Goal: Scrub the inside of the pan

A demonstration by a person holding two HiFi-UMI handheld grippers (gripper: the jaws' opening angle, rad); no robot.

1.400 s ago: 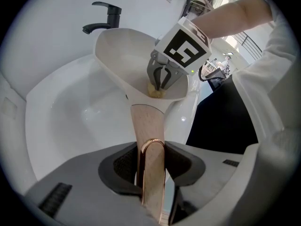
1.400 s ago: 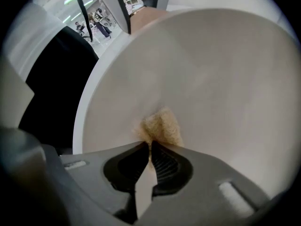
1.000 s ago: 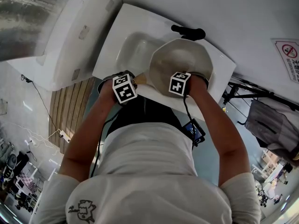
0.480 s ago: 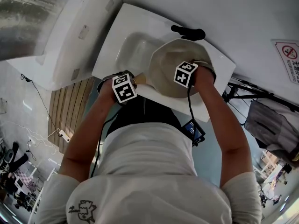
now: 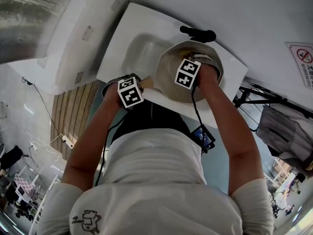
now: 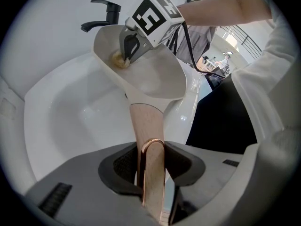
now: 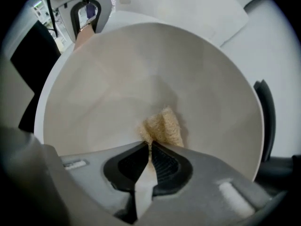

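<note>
While our left gripper [image 6: 151, 166] clamps the wooden handle [image 6: 146, 121] and right gripper [image 7: 149, 150] pinches the scrub pad [image 7: 164, 126], a hard stroke may twist the pan [image 7: 141, 69] loose.

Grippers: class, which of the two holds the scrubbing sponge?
The right gripper: its jaws pinch the tan sponge inside the pan. The left gripper grips the pan's wooden handle instead.
</note>
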